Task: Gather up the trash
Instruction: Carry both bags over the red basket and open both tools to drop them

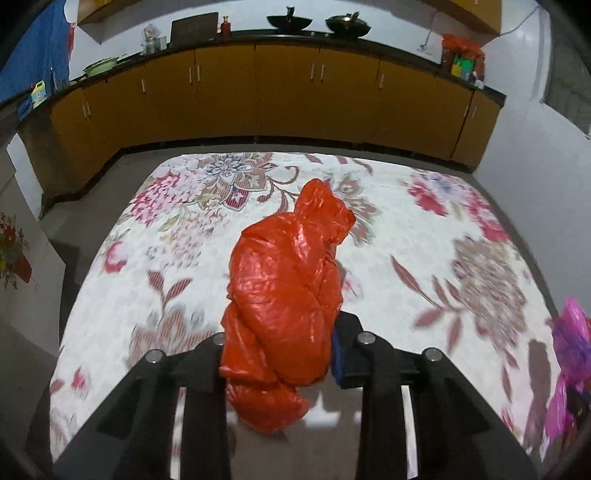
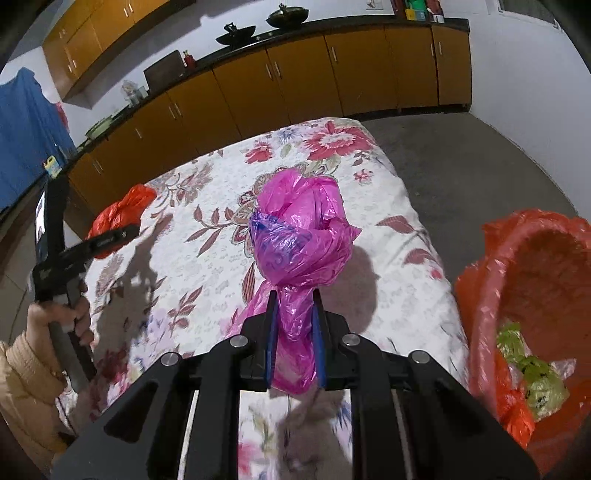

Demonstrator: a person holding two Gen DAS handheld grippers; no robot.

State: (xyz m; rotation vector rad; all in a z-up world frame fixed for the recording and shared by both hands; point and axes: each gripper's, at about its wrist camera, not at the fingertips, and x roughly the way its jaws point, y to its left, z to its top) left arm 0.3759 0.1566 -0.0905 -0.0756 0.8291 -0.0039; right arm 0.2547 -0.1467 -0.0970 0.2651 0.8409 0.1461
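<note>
A crumpled orange plastic bag (image 1: 284, 291) hangs over the floral tablecloth (image 1: 406, 229), and my left gripper (image 1: 282, 332) is shut on its lower part. In the right wrist view, my right gripper (image 2: 295, 325) is shut on the twisted neck of a pink plastic bag (image 2: 303, 232), its blue pads (image 2: 271, 332) pressing both sides. To the right of it stands a bin lined with an orange bag (image 2: 491, 295), with green trash (image 2: 535, 380) inside. The same view shows the left gripper (image 2: 127, 230) at far left with the orange bag (image 2: 122, 206), held by a person's hand (image 2: 62, 317).
Orange cabinets (image 1: 288, 92) under a dark counter with woks (image 1: 347, 23) run along the far wall. Grey floor (image 2: 461, 158) surrounds the table (image 2: 207, 236). The pink bag (image 1: 570, 350) shows at the right edge of the left wrist view.
</note>
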